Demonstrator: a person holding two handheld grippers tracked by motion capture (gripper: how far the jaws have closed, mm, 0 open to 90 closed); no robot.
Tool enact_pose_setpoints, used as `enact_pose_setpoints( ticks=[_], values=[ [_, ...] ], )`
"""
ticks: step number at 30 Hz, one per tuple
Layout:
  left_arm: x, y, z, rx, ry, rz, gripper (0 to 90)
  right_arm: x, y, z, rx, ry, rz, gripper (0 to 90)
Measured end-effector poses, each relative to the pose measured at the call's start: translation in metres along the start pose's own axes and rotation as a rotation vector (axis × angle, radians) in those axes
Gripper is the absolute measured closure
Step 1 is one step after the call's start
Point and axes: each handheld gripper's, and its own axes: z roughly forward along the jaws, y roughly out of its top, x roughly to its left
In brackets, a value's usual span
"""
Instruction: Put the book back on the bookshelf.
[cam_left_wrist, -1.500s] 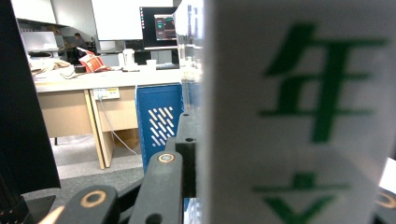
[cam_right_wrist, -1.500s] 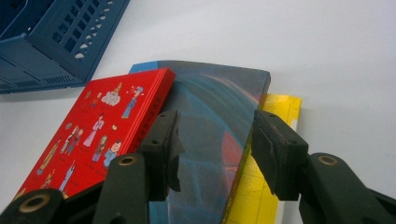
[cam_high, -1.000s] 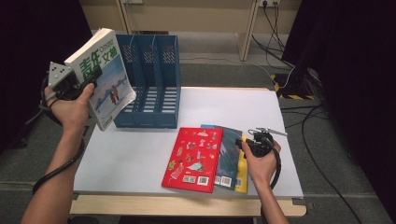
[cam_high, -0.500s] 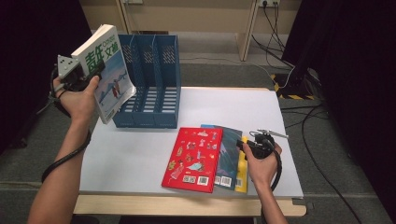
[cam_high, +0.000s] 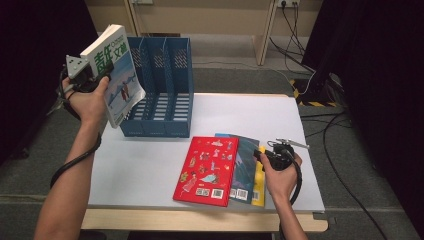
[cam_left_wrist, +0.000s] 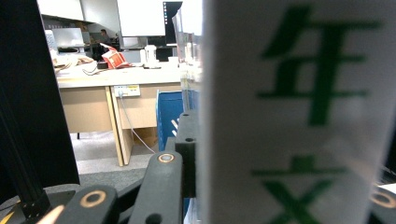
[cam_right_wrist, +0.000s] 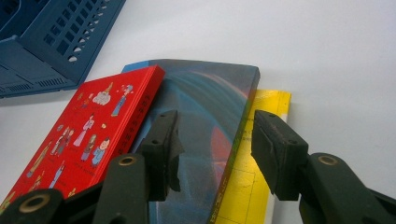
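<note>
My left gripper (cam_high: 102, 70) is shut on a thick white book (cam_high: 122, 87) with green characters, held upright in the air at the left edge of the blue file holder (cam_high: 160, 95). In the left gripper view one finger (cam_left_wrist: 187, 158) presses against the book's spine (cam_left_wrist: 299, 116). My right gripper (cam_high: 265, 156) stands open at the right of three overlapping books lying flat: a red one (cam_high: 207, 170), a dark blue one (cam_high: 245, 165) and a yellow one (cam_high: 258, 185). Its jaws (cam_right_wrist: 215, 135) straddle the dark book's (cam_right_wrist: 205, 93) right edge without touching it.
The file holder has three slots and stands at the back left of the white table (cam_high: 250, 115). Cables lie on the floor to the right. Beyond the table stands a wooden desk.
My left hand has carried the white book a little to the right, closer to the file holder. The right gripper and the flat books have not moved.
</note>
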Motion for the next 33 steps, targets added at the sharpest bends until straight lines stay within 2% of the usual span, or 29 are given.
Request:
enact_pose_setpoints(
  ticks=[5,6,7,17,33],
  values=[
    [-0.001,0.0,0.008,0.002,0.01,0.001,73.6,-0.001,-0.002,0.001,0.002,0.004,0.003,51.9],
    [-0.002,0.0,0.009,0.002,0.012,0.001,73.7,-0.001,-0.003,0.001,0.005,0.004,0.016,51.9],
    [-0.002,0.0,0.011,0.001,0.014,-0.001,73.6,-0.002,-0.003,0.001,0.002,0.005,0.004,51.9],
    [-0.001,-0.003,0.025,0.01,0.037,-0.009,73.7,-0.004,-0.005,0.001,0.002,0.011,0.014,51.8],
    [-0.005,-0.006,0.042,-0.009,0.035,0.007,73.6,-0.006,-0.006,0.001,0.002,0.01,0.016,51.8]
  ],
)
